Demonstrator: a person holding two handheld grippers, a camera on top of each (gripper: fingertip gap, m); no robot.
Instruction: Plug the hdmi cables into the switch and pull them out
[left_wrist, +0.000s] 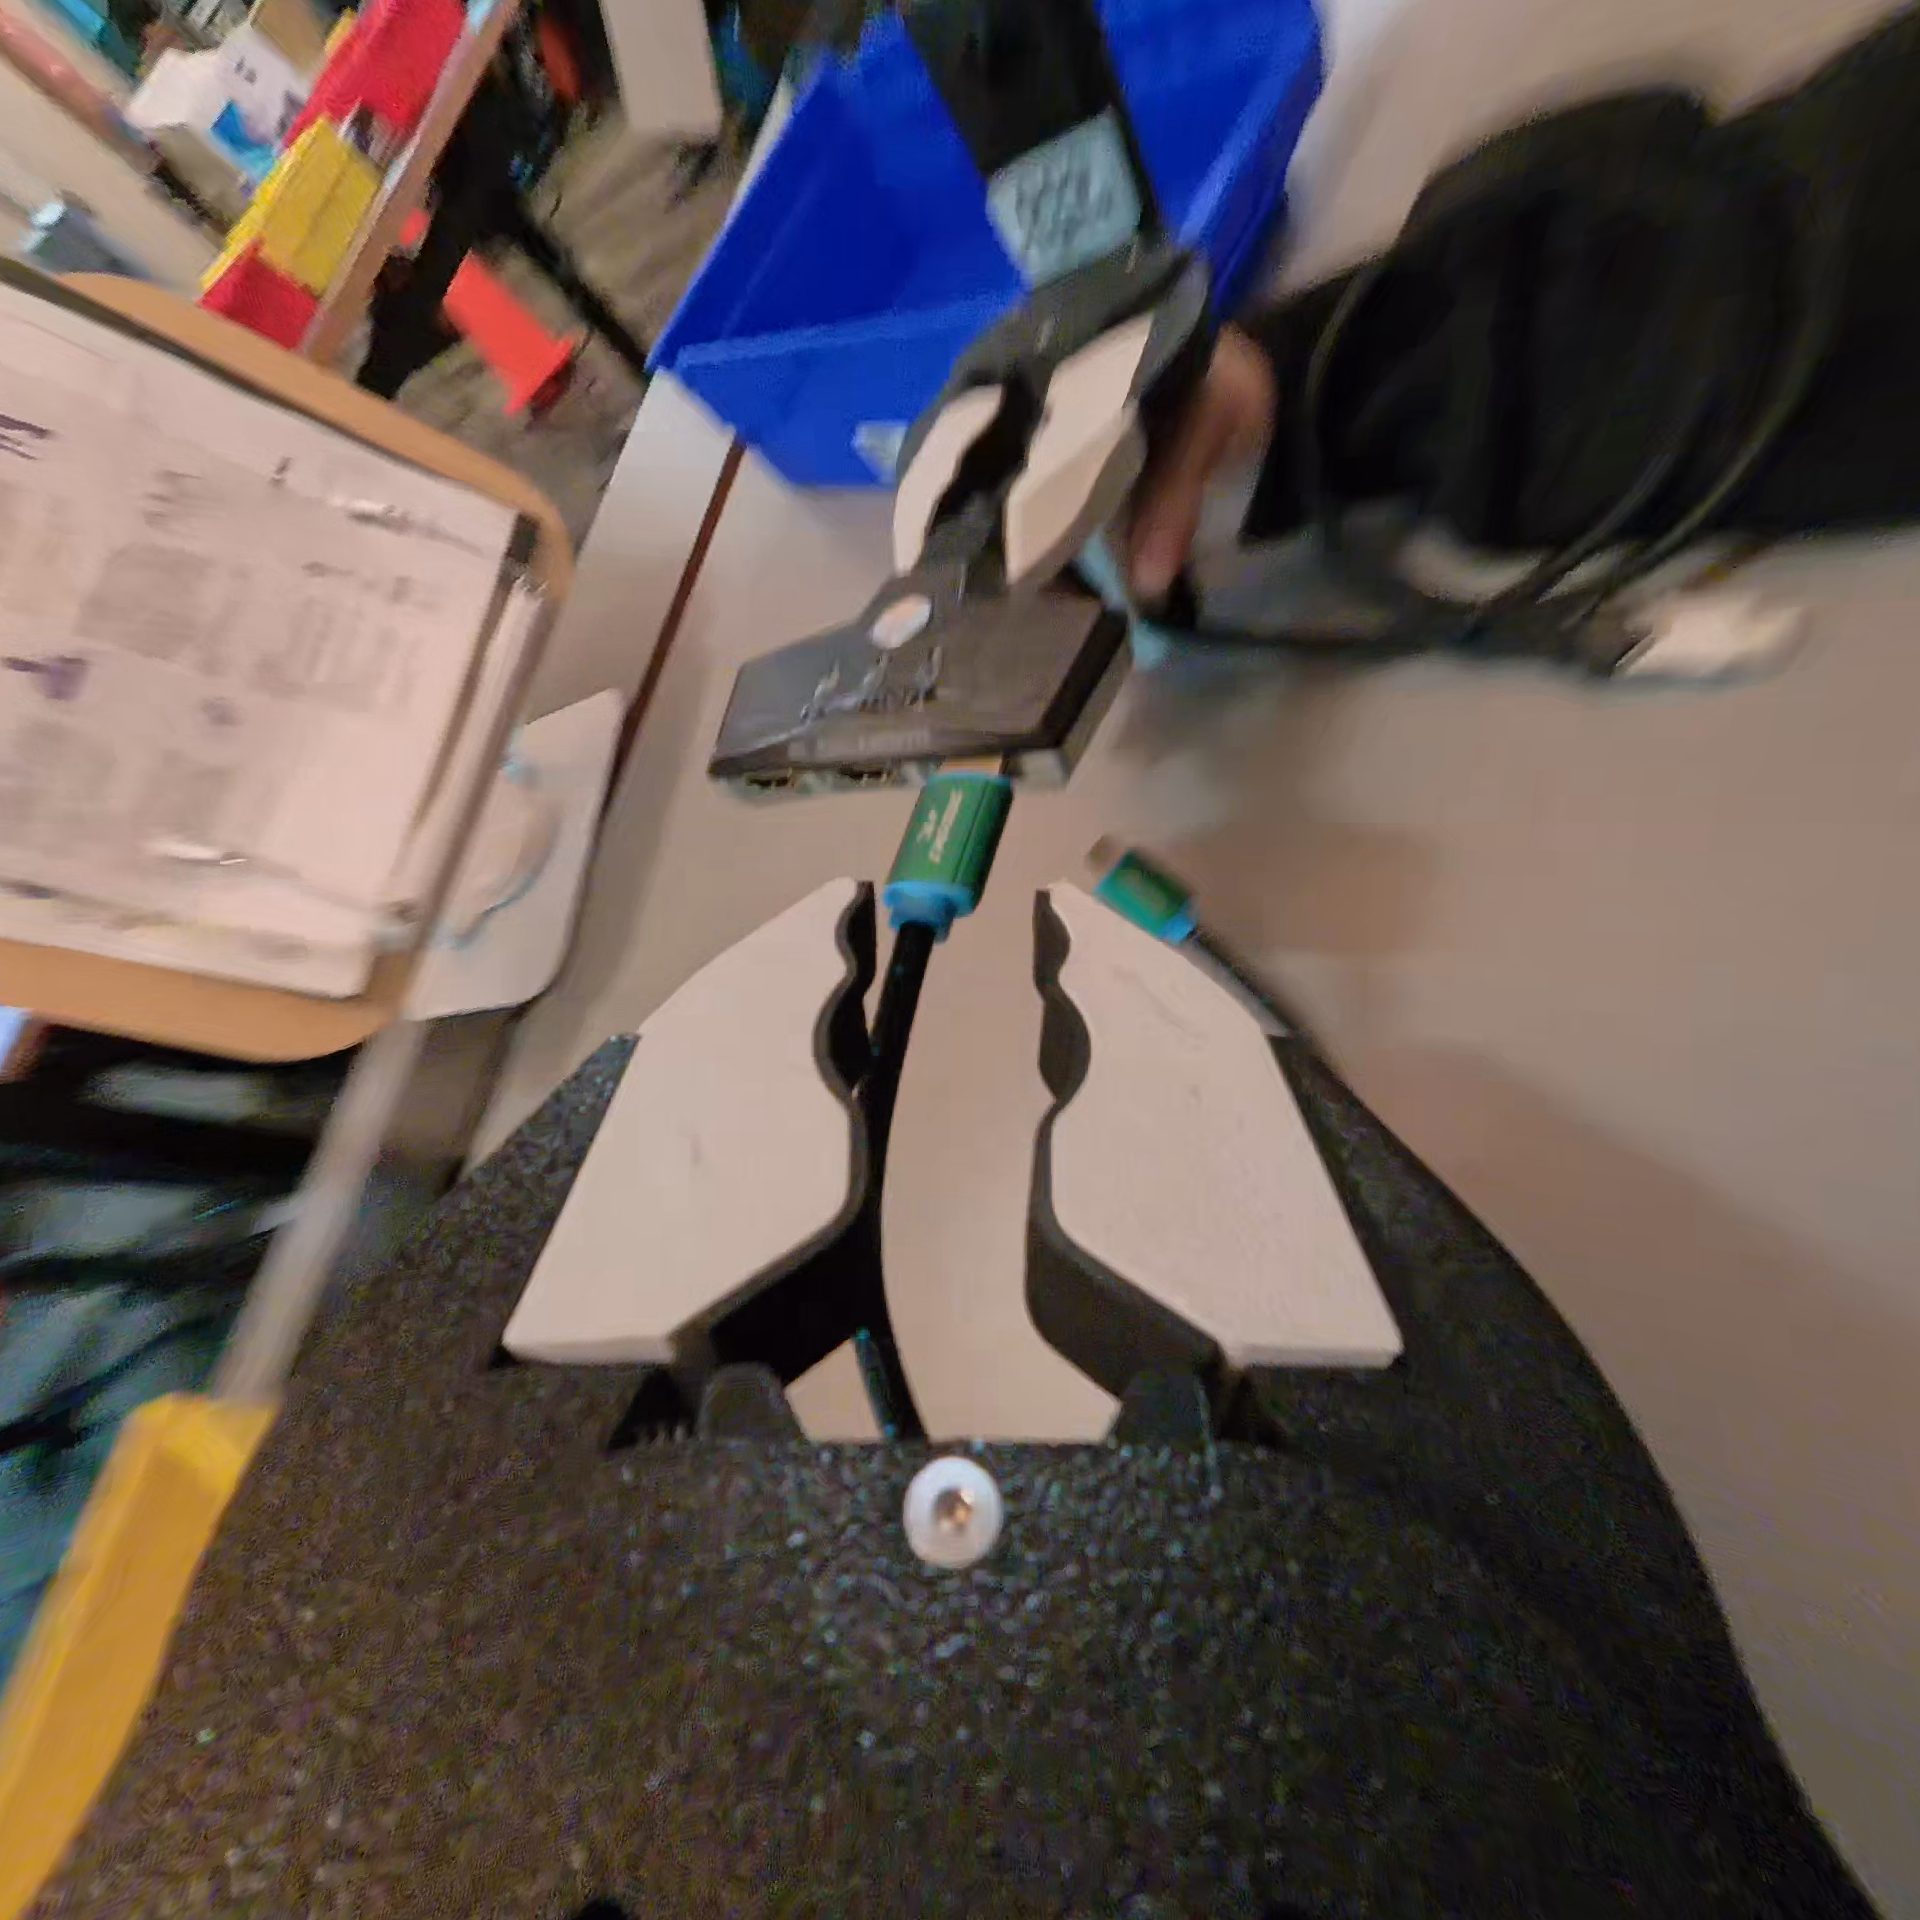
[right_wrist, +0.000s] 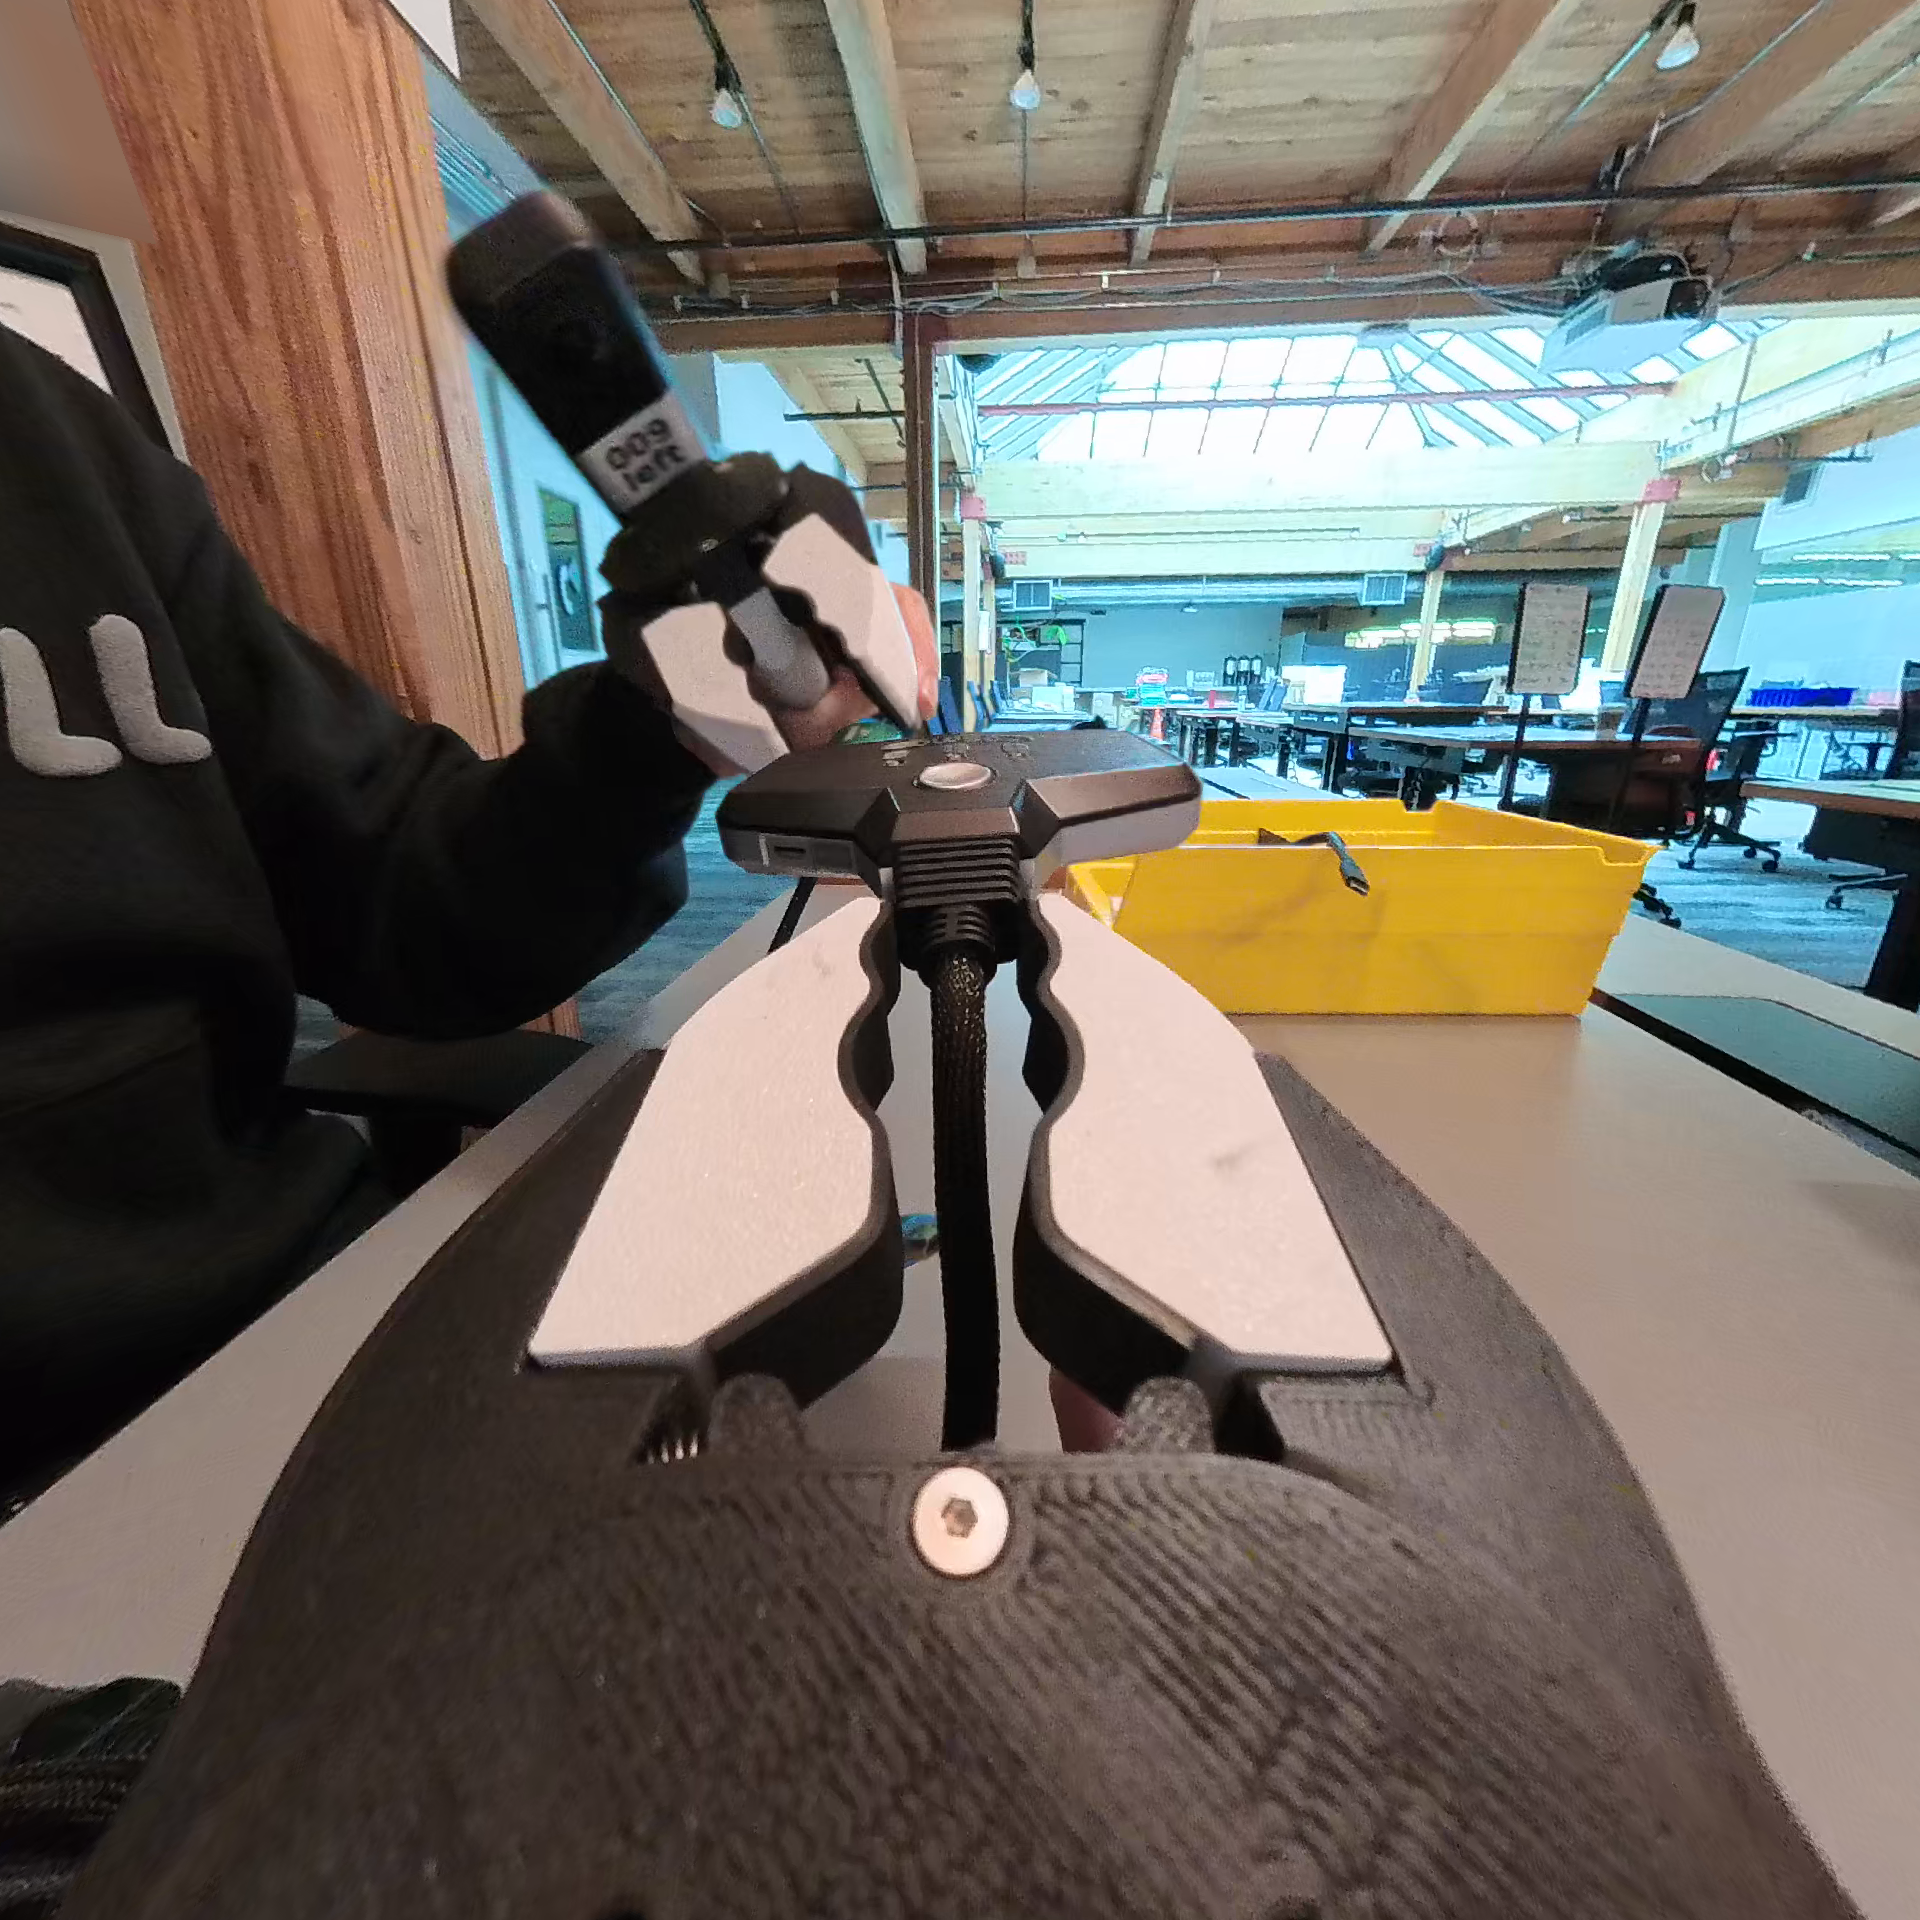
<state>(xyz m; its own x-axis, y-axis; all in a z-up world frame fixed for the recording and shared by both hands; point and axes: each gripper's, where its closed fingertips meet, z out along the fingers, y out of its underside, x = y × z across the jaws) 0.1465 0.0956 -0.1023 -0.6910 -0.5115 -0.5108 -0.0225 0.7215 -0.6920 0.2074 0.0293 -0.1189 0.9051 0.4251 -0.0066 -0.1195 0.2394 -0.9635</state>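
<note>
The black HDMI switch (left_wrist: 914, 686) is held above the grey table. My right gripper (right_wrist: 956, 914) is shut on the ribbed collar (right_wrist: 956, 873) where the switch (right_wrist: 956, 790) meets its braided black cable (right_wrist: 961, 1143). In the left wrist view the right gripper (left_wrist: 987, 499) shows behind the switch. A green HDMI plug (left_wrist: 945, 842) has its metal tip at the switch's front edge; how deep it sits I cannot tell. My left gripper (left_wrist: 951, 914) is open just behind that plug, with its black cable (left_wrist: 894, 1039) running between the fingers. A second green plug (left_wrist: 1143, 888) lies loose on the table.
A blue bin (left_wrist: 862, 260) stands behind the switch. A yellow bin (right_wrist: 1351, 925) with a cable in it sits on the table (right_wrist: 1558, 1195) beyond it. A board with papers (left_wrist: 208, 675) is close on the left. A person's black sleeve (right_wrist: 364, 727) reaches in.
</note>
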